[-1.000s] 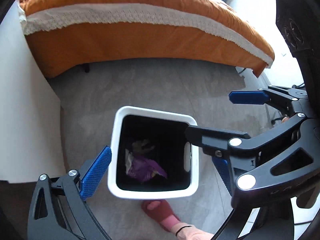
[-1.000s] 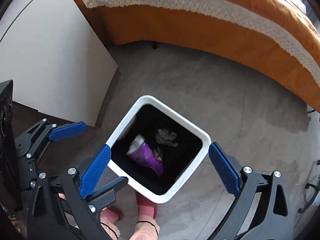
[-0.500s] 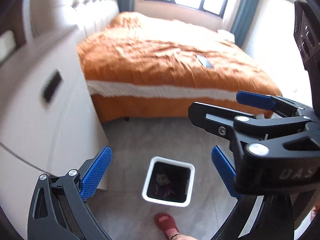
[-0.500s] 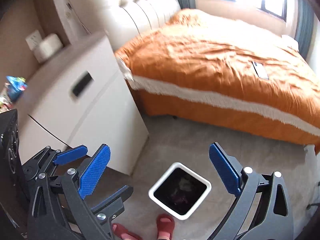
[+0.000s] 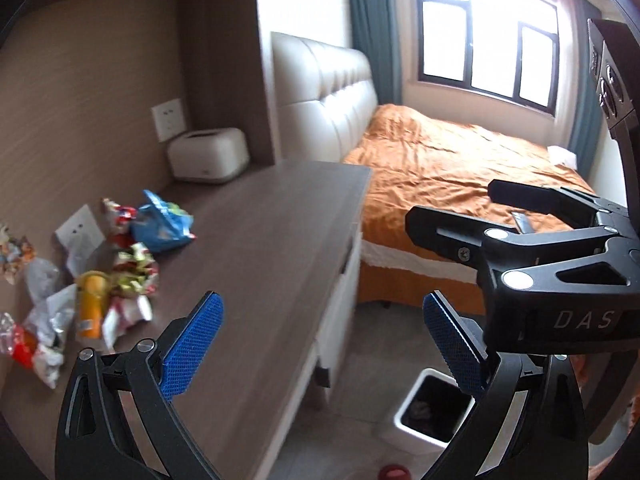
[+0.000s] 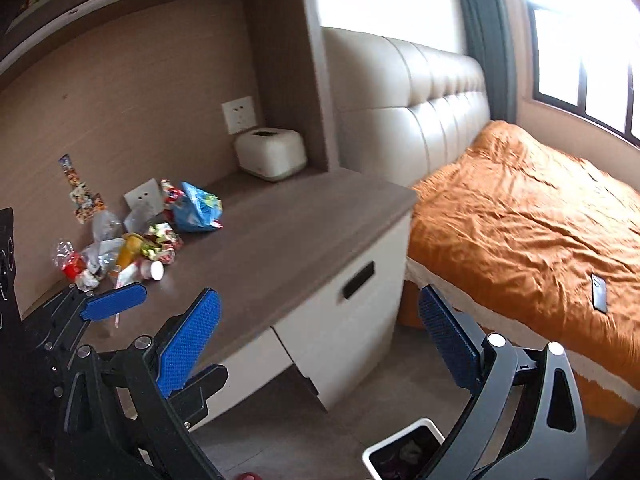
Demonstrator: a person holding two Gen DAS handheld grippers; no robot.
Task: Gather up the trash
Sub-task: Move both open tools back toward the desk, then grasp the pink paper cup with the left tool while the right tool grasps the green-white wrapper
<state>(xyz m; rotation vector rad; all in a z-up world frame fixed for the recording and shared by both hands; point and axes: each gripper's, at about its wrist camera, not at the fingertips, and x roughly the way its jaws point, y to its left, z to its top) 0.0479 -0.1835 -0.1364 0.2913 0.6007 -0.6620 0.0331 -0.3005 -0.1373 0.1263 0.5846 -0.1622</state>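
A pile of trash lies on the brown desk top (image 5: 272,240) at the left: a blue snack bag (image 5: 162,226), an orange bottle (image 5: 91,304) and crumpled wrappers (image 5: 134,268). The same pile shows in the right wrist view, with the blue bag (image 6: 198,208) and wrappers (image 6: 160,244). The white trash bin (image 5: 430,412) stands on the floor below the desk, holding some trash; it also shows in the right wrist view (image 6: 400,456). My left gripper (image 5: 326,346) is open and empty, raised over the desk edge. My right gripper (image 6: 318,340) is open and empty, beside it.
A white tissue box (image 5: 208,154) sits at the back of the desk. A bed with an orange cover (image 5: 460,176) stands to the right, a phone (image 6: 599,298) lying on it. A white drawer unit (image 6: 344,304) sits under the desk. A red slipper (image 5: 394,472) is on the floor.
Both grippers have risen from just above the bin and swung up and left. The view has gone from the bin's inside to the desk top and its trash pile. Both stay open.
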